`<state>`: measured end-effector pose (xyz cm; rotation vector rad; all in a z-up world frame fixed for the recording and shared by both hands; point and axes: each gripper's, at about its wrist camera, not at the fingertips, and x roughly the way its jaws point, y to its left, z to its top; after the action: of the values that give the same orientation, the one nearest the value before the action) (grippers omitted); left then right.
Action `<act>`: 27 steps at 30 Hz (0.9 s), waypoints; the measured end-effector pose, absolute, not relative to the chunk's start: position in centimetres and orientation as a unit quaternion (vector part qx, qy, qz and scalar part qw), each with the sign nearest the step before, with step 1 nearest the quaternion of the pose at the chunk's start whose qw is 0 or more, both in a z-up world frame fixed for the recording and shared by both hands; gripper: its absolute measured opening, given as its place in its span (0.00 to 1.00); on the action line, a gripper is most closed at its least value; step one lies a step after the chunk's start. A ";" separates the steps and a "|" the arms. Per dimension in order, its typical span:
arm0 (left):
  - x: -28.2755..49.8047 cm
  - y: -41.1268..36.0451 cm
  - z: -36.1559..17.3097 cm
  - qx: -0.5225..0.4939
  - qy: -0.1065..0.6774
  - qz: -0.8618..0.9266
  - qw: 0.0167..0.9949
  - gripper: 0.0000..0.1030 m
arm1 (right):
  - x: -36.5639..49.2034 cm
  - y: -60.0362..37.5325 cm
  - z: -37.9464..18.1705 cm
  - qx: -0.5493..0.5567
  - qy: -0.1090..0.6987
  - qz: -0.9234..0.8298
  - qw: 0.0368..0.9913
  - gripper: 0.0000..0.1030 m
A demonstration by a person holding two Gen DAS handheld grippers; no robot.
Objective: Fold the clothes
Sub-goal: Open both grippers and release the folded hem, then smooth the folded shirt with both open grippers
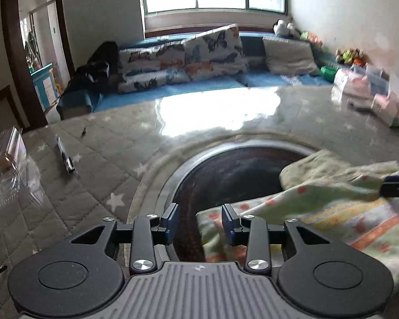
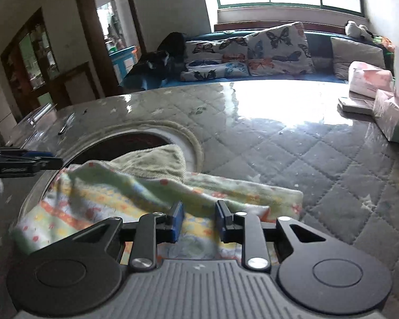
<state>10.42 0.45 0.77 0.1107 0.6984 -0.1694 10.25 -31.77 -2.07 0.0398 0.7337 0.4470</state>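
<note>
Both grippers released, nothing held: left gripper [image 1: 200, 223] gaping w/ blue pads apart, right gripper [image 2: 198, 222] likewise, gap plain btwn pads.

Cloth [image 2: 157, 199], pale green w/ orange & yellow print, lying part-folded on table [image 2: 306, 159], draped partly over round dark inset [image 1: 226, 170] in tabletop. Upper flap [image 2: 151, 159] already doubled back toward middle; near edge flat under right gripper. Left gripper just beside cloth's left edge, right pad over hem, left pad over dark inset.

Step in hand, by guess: taking hold of near edge for next fold. To do well:
- Pinch each near corner, both layers if doubled, not mid-hem; else sagging btwn grips.
- Lower pads till one slips under edge; thick terry-like fabric, so close fully before lifting.
- Lift both sides level, carry forward together, lay edge on edge.
- Smooth bunched ridge running across middle first, or fold goes lumpy.

Edges & room:
- Inset rim under cloth's left part, likely a step down; hem may dip there, harder to catch.
- Open quilted surface ahead & right, plenty for sweeping forward.
- Boxes [image 2: 380, 101] far right, well apart.
- Pen [image 1: 65, 156] & clear plastic tray [image 1: 8, 159] far left, well apart; no snag likely.
- Glossy cover over table: cloth may slide when dragged, so lift rather than pull.
</note>
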 end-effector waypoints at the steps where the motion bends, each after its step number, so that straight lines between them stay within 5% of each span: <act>1: 10.1 0.3 1.3 0.045 0.337 -0.096 0.936 0.28 | 10.3 -31.7 -1.8 0.021 0.352 0.212 0.912 0.25; 5: 9.1 -2.1 1.9 0.030 0.329 -0.167 0.929 0.20 | 10.2 -30.7 -0.9 0.023 0.334 0.232 0.913 0.25; 17: 12.1 -7.1 -1.5 0.035 0.368 -0.207 0.906 0.20 | 12.3 -26.6 -2.5 -0.019 0.346 0.245 0.905 0.25; 27: 4.7 -6.3 0.8 0.056 0.312 -0.232 0.920 0.20 | 7.5 -26.9 0.2 -0.044 0.322 0.302 0.896 0.25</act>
<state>4.71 -6.27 0.80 0.1152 0.6420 -0.4761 7.51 -26.86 0.21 -0.0917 0.6671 0.6248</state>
